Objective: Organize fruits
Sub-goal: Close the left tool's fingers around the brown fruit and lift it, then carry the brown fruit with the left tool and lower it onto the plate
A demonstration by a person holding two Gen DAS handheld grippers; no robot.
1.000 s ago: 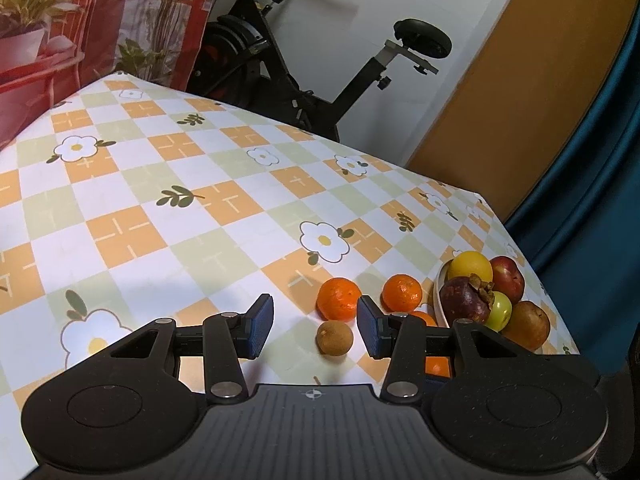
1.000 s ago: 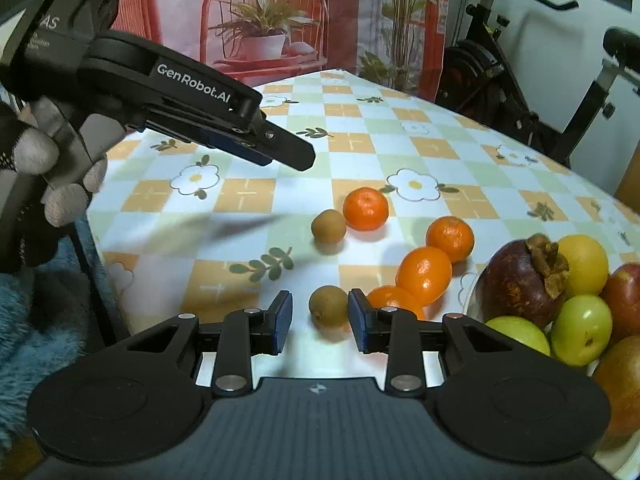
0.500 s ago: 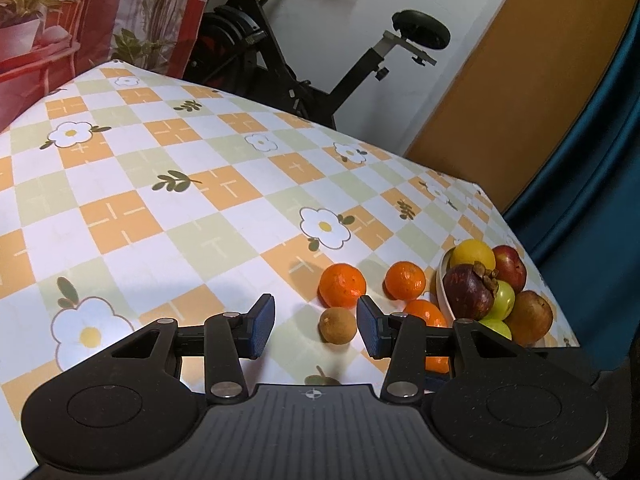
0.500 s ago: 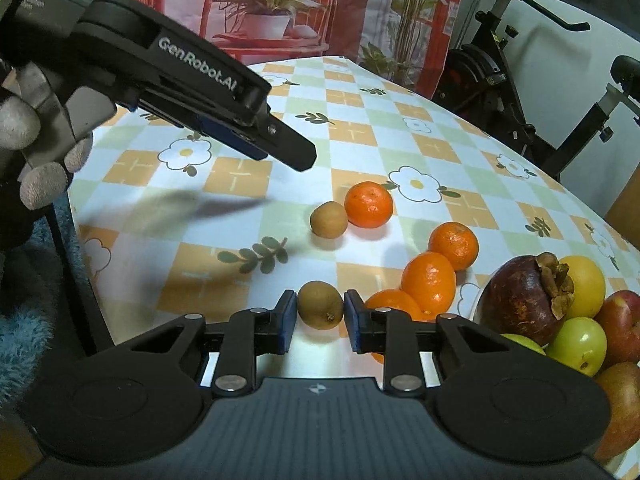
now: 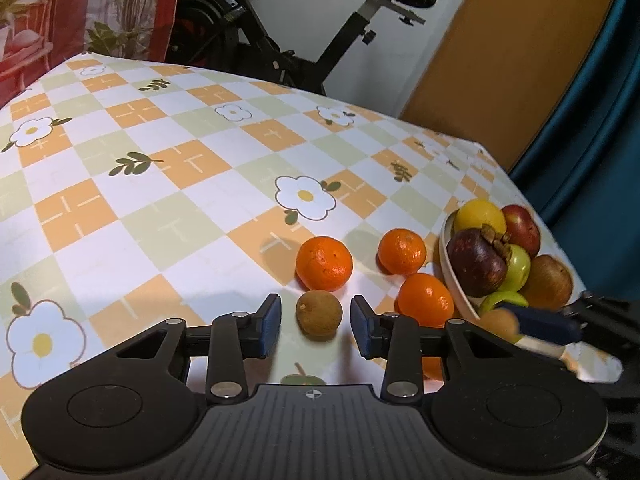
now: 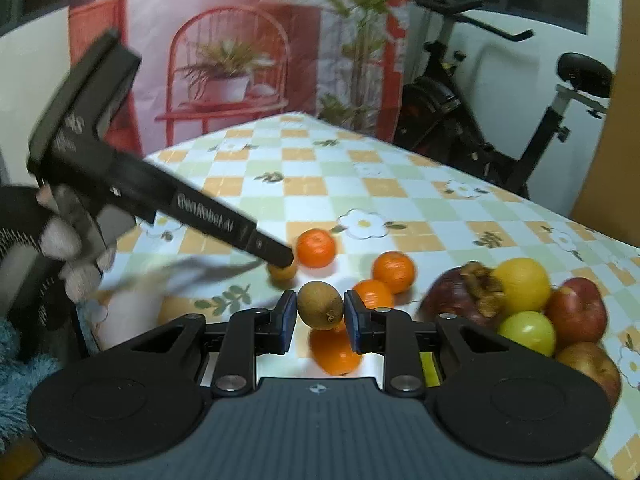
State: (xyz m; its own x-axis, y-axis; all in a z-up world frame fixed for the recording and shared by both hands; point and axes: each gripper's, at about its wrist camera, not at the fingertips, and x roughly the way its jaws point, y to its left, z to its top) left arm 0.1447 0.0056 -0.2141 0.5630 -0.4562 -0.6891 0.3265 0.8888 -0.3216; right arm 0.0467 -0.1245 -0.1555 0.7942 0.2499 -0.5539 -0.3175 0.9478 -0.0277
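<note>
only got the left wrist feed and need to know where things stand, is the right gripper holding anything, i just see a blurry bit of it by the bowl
Observer: Yes. The right gripper is shut on a small brown fruit, pads pressing both its sides.
Operator: is it off the table or still down
Observer: It looks lifted; an orange shows below it in the right wrist view.
Operator: and my left one, does it look lined up from over there
Observer: The left gripper tip sits right at the other brown fruit, beside the far orange. Its jaws are closing, and your own view shows gaps on both sides of that fruit.
</note>
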